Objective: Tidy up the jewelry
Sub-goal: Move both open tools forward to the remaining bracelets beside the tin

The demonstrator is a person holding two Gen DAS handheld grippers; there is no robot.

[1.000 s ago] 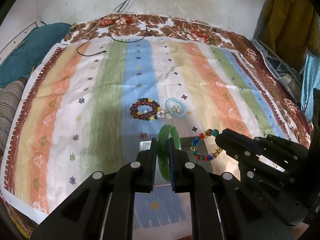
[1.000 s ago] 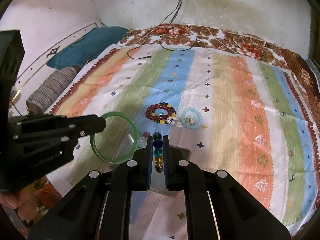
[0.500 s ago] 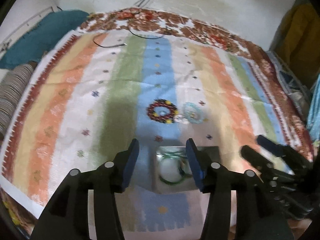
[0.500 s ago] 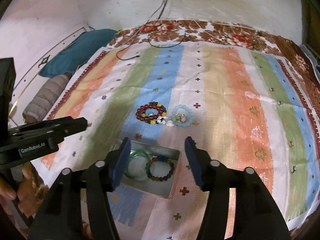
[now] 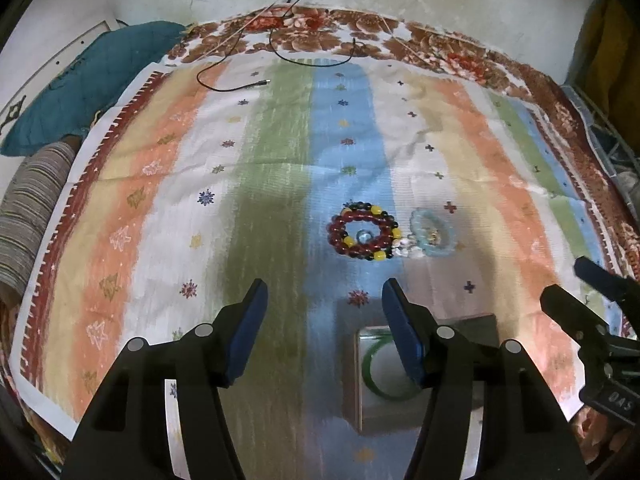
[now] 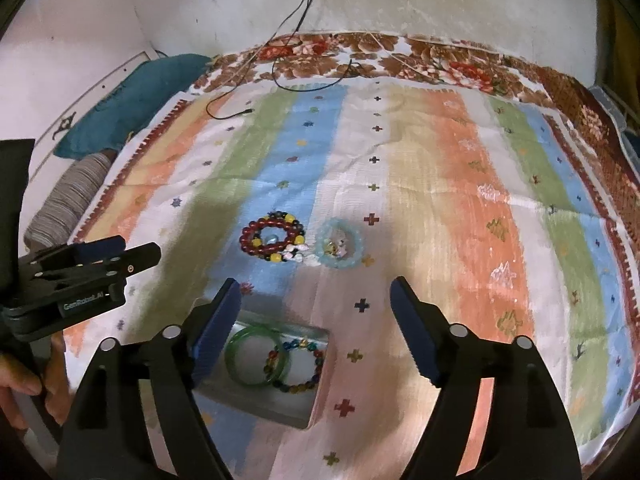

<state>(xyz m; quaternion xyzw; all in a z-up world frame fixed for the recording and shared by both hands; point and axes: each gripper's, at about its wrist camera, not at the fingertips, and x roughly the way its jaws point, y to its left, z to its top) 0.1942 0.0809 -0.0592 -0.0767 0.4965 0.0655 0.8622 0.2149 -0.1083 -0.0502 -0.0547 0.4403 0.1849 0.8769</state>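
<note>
A second before, each gripper pinched a bracelet; now both lay in the shiny metal box (image 6: 316,396) on the striped cloth (image 6: 440,184). The left gripper (image 5: 324,328) and the right gripper (image 6: 316,320) were opening wide, with nothing between their blue pads. So two pieces were put away. The green bangle (image 6: 248,360) was smooth and glassy, a plain hoop. The bead bracelet (image 6: 300,368) was bumpy, with many colours. Two more waited just past the box: a dark red bead ring (image 6: 272,240) and a pale blue one (image 6: 340,248), side by side.
</note>
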